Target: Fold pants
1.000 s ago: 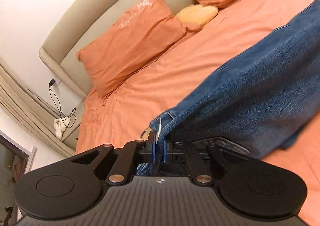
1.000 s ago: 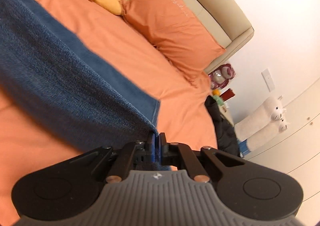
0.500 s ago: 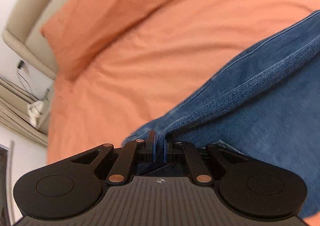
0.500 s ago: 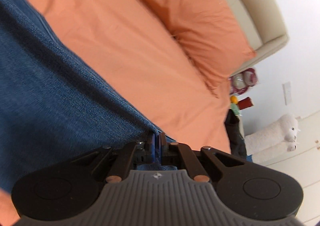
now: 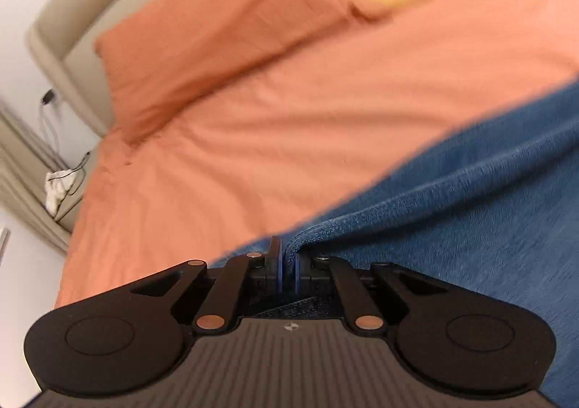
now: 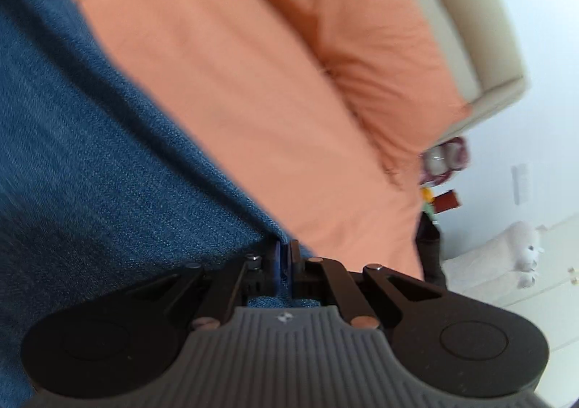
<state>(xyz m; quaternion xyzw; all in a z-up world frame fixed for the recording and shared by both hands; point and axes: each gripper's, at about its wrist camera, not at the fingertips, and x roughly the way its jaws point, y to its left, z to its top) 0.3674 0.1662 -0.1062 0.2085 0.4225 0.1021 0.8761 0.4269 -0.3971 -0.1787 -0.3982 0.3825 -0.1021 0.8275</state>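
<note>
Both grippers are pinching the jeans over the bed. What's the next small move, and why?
Probably lower both hands and lay the held edge flat on the bedspread. The left gripper and right gripper are each shut on an edge of the jeans, and the denim hangs between them just above the bed, so opening now would likely let it slump.

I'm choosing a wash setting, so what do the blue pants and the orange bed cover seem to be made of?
The blue pants look like denim, probably cotton: a matte, grainy, speckled weave with a thick rolled seam. The orange bed cover looks like smooth, thin woven cloth, perhaps cotton or a blend, matte, with soft shallow creases. Blur hides its weave, so the fibre is a guess.
</note>
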